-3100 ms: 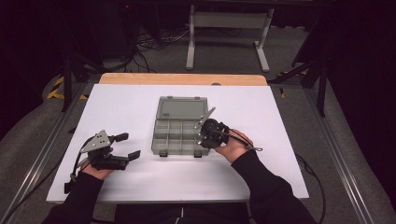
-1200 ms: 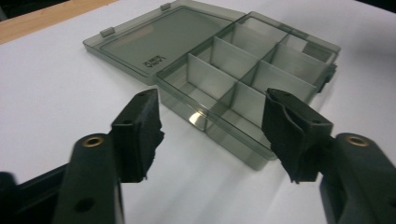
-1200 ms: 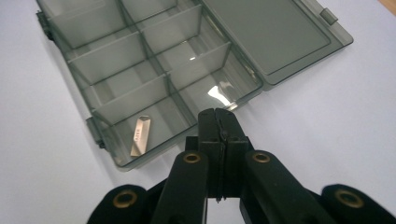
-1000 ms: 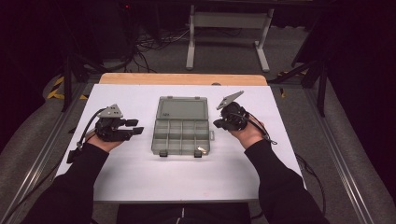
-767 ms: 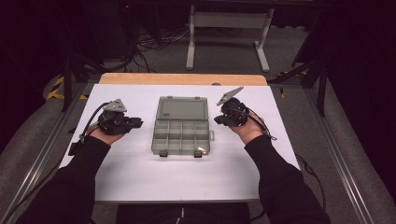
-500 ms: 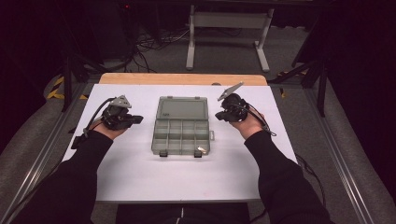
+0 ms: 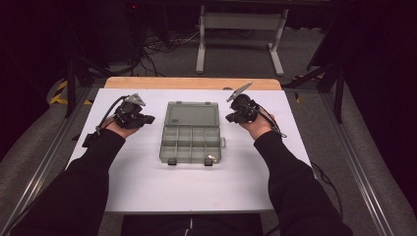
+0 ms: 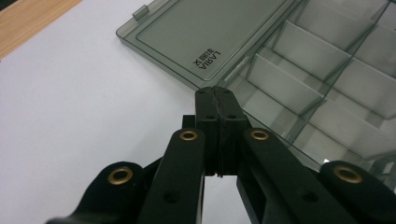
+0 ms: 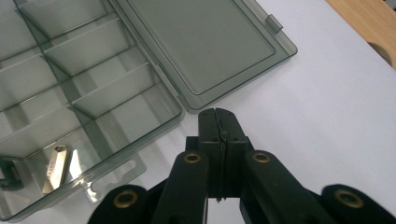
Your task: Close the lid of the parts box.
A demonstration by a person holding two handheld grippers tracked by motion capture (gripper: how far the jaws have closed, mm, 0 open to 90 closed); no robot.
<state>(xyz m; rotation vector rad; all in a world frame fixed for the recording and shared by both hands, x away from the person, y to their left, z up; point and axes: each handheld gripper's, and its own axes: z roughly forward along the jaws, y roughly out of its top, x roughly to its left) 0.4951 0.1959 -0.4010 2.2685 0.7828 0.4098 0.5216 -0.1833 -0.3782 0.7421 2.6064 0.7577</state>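
A clear grey compartment box (image 7: 163,147) lies open in the middle of the white table, its lid (image 7: 192,114) flat on the far side. A small metal piece (image 7: 210,158) rests in the near right compartment, the same piece (image 9: 55,168) showing in the right gripper view. My left gripper (image 7: 149,118) hovers just left of the box, shut and empty, its tips (image 8: 215,91) by the lid's hinge (image 8: 236,71). My right gripper (image 7: 229,118) hovers just right of the box, shut and empty, its tips (image 9: 219,112) near the lid's corner (image 9: 194,106).
The white table top (image 7: 147,191) ends in a wooden strip (image 7: 192,83) at the far edge. Cables trail from both grippers. Behind the table are a metal stand (image 7: 238,29) and loose cables on dark floor.
Both hands have moved away from the person, toward the far half of the box. The left gripper's jaws, apart a second ago, have closed with nothing between them.
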